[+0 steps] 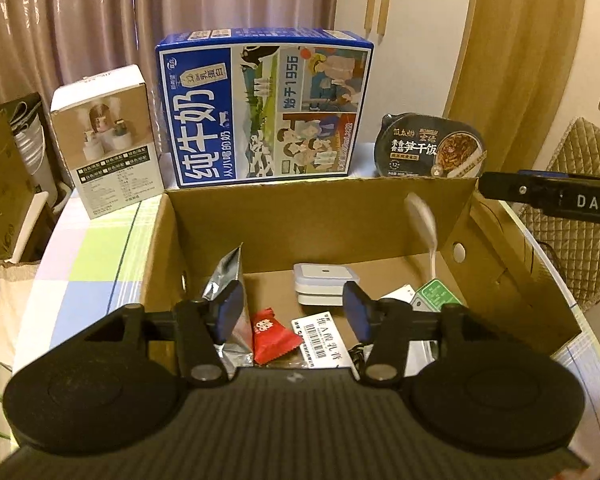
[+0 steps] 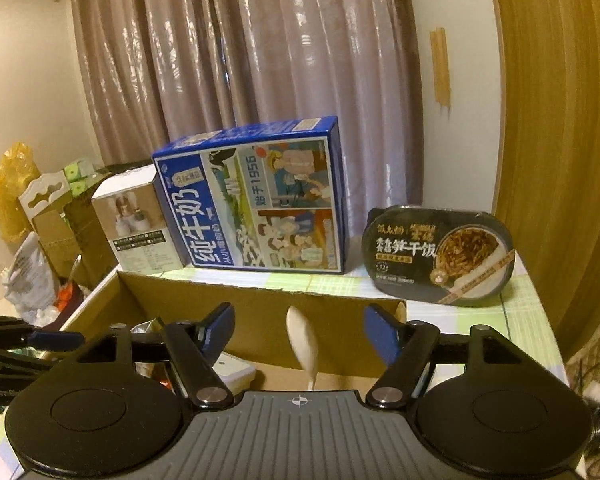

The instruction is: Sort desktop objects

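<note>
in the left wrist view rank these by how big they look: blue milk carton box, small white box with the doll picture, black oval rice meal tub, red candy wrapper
1. Blue milk carton box, clearly largest.
2. Small white box with the doll picture.
3. Black oval rice meal tub, partly hidden by the cardboard wall, so its rank against the white box is unsure.
4. Red candy wrapper, smallest though nearest.

Beyond the left gripper [image 1: 294, 312], a brown cardboard box [image 1: 300, 216] holds a red candy wrapper [image 1: 270, 336] and silver foil pouch [image 1: 226, 276], behind it a blue milk carton [image 1: 264, 108] on checked green-and-white tablecloth [image 1: 96, 248].

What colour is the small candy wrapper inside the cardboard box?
Red with white print; the candy wrapper shows best in the left wrist view.
</note>
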Available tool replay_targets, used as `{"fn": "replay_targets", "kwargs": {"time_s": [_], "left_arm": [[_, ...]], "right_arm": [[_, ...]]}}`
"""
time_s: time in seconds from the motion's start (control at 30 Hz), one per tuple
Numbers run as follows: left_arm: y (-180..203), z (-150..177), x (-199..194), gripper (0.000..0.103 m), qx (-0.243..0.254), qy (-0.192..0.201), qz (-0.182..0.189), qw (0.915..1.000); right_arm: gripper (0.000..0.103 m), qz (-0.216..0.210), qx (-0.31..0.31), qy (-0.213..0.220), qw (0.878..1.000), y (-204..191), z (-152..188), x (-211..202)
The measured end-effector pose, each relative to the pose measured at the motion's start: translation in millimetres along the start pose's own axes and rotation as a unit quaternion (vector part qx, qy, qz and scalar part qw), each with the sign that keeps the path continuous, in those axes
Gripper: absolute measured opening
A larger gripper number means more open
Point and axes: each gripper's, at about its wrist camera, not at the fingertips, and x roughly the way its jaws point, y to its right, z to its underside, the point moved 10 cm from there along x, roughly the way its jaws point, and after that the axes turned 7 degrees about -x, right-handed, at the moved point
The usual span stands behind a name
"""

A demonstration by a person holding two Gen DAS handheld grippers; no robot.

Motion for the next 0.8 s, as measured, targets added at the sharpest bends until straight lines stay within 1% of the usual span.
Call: {"fn": "replay_targets", "kwargs": {"time_s": [0.13, 0.23, 0.3, 0.37, 0.4, 0.43, 0.47, 0.5, 0.53, 0.63, 0.8], "left_arm": [[-2, 0, -6, 0.060, 0.000, 0.007, -0.003, 1.0000], [-3, 0, -12, 0.069, 0.003, 0.011, -0.008, 0.9999], [-4, 0, -18, 0.078, 0.005, 0.017, -0.011, 0.9998], [-4, 0, -22, 0.080, 0.007, 0.020, -0.014, 0.9997], [-4, -1, -25, 0.082, 0.007, 0.021, -0.015, 0.9996], [-4, -1, -29, 0.085, 0.007, 0.023, -0.017, 0.9996], [-3, -2, -32, 0.090, 0.007, 0.027, -0.017, 0.9995], [-3, -2, -36, 0.098, 0.006, 0.031, -0.018, 0.9993], [-2, -2, -40, 0.100, 0.009, 0.035, -0.021, 0.9991], [0, 1, -50, 0.102, 0.023, 0.036, -0.026, 0.9988], [-3, 8, -65, 0.102, 0.024, 0.039, -0.043, 0.9980]], "right_arm": [[0.076, 0.004, -0.007, -0.002, 1.000, 2, 1, -7], [0.079, 0.008, -0.006, -0.001, 1.000, 5, 0, -13], [0.081, 0.011, -0.008, -0.001, 1.000, 6, -1, -19], [0.082, 0.012, -0.009, -0.002, 1.000, 6, -2, -25], [0.084, 0.013, -0.011, -0.003, 1.000, 5, -2, -27], [0.088, 0.014, -0.012, -0.007, 1.000, 4, -2, -30], [0.091, 0.013, -0.013, -0.011, 1.000, 3, -2, -33], [0.097, 0.013, -0.014, -0.014, 1.000, 1, -2, -35], [0.101, 0.013, -0.017, -0.016, 1.000, -1, -1, -38], [0.101, 0.015, -0.028, -0.024, 0.999, -6, 2, -48], [0.101, 0.023, -0.030, -0.046, 0.998, -11, 16, -63]]}}
